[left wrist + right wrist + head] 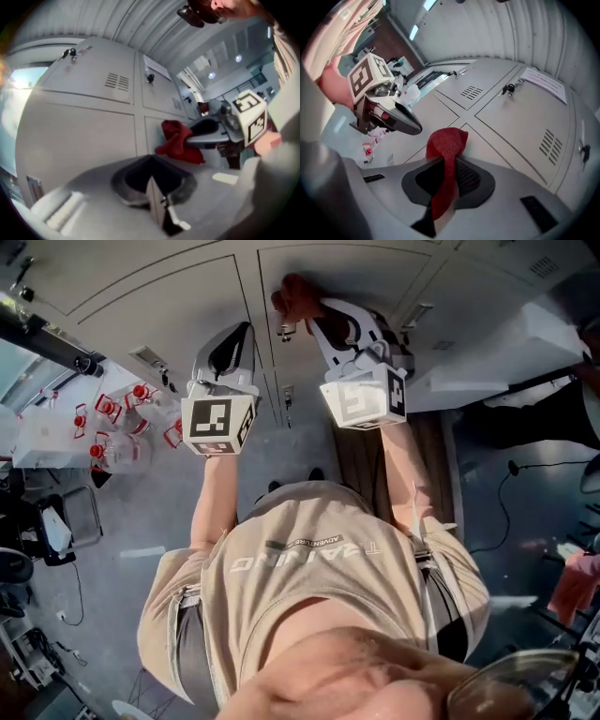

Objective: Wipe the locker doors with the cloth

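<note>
Wiping in hand: right gripper (298,313) clamps the cloth (292,294) against a locker door (169,287). The left gripper (246,332) is closed and empty. Next likely needs a firm sweep.

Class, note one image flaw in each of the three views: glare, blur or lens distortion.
Head view: glare washes out the locker doors at upper right. Left gripper view: soft throughout, blown-out left edge, dark vignette. Right gripper view: sharpest, red cloth weave crisp, yet door seams bow.

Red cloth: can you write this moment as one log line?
right gripper: shut on red cloth | red cloth: up against locker doors | left gripper: shut, empty
</note>
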`<action>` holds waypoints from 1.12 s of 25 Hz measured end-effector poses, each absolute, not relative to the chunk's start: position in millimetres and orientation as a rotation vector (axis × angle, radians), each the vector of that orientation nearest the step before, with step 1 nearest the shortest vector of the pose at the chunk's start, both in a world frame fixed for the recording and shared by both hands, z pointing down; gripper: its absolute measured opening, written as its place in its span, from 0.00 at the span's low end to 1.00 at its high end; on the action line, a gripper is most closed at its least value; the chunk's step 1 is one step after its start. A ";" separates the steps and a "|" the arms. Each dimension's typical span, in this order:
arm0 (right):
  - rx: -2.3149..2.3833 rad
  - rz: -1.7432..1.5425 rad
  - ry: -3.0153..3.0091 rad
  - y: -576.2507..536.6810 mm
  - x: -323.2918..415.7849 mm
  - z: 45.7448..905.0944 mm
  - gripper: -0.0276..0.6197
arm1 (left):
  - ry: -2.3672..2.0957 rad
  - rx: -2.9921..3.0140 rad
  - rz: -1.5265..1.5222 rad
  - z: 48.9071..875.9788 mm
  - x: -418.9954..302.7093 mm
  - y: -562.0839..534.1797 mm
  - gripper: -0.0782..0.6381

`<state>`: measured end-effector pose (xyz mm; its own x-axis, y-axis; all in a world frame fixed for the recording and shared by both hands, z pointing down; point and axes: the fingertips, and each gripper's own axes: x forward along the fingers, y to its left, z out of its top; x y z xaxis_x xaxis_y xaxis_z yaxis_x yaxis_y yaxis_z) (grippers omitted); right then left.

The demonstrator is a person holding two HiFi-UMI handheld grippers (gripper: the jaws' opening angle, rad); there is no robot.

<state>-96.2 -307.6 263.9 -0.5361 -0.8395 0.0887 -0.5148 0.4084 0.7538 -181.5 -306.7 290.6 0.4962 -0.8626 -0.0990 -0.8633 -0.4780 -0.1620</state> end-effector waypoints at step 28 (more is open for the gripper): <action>1.033 -1.346 -1.590 -348.1 -130.2 207.9 0.11 | 1.580 -2.443 0.029 265.4 -202.5 -317.9 0.11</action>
